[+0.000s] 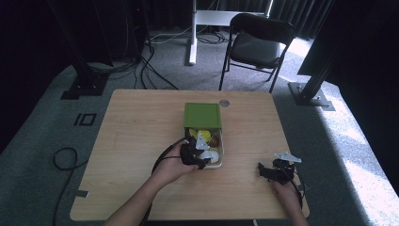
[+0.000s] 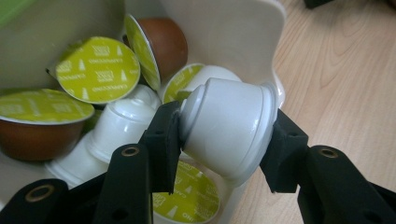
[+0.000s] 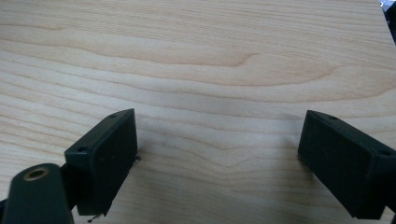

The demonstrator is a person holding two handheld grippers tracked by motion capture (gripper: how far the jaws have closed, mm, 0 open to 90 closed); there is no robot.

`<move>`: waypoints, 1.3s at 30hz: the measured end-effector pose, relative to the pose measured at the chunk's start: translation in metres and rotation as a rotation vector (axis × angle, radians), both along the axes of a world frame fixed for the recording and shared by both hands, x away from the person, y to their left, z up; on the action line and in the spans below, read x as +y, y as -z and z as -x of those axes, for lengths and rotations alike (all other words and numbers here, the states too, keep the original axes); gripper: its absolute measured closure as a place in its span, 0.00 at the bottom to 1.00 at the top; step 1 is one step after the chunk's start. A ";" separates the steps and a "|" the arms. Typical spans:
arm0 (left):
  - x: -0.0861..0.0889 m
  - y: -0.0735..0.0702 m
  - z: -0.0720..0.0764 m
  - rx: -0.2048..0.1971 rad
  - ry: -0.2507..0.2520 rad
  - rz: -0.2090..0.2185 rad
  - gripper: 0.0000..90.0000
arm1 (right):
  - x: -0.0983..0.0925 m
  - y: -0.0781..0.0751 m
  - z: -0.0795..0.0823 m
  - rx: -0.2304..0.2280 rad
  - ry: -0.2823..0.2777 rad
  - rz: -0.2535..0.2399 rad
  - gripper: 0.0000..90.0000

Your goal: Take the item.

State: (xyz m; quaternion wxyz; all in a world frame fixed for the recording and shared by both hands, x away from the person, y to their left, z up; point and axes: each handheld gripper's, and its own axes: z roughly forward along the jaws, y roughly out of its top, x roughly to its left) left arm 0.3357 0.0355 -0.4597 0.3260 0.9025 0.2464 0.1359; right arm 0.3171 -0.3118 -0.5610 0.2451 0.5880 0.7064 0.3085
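A cream box point(image 1: 220, 149) with a green lid point(image 1: 202, 115) stands mid-table and holds several coffee capsules with lime-green foil tops. My left gripper point(image 1: 201, 161) reaches into the box's near end. In the left gripper view it point(image 2: 226, 133) is shut on a white capsule point(image 2: 229, 126), gripped by its sides just above the others. Brown capsules point(image 2: 166, 44) and white capsules point(image 2: 119, 123) lie jumbled inside the box point(image 2: 224, 32). My right gripper point(image 1: 263, 170) rests low over the table at the near right, and its jaws point(image 3: 219, 158) stand wide apart with bare wood between them.
The wooden table point(image 1: 141, 141) has open surface to the left and right of the box. A small round metal grommet point(image 1: 224, 102) sits near the far edge. A black folding chair point(image 1: 256, 44) stands beyond the table, with cables on the carpet.
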 end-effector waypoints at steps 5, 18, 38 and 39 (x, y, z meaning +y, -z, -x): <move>0.006 -0.010 0.001 -0.012 -0.018 0.051 0.62 | 0.000 0.000 0.000 0.000 0.000 0.000 0.13; 0.024 -0.034 0.007 -0.057 -0.040 0.092 0.62 | 0.000 0.000 0.000 -0.001 0.000 0.001 0.13; 0.087 -0.048 0.007 -0.110 -0.190 0.183 0.63 | 0.000 0.000 0.000 0.000 0.000 0.000 0.13; 0.092 -0.047 0.006 -0.109 -0.208 0.198 0.63 | 0.000 0.000 0.000 -0.001 0.000 0.001 0.13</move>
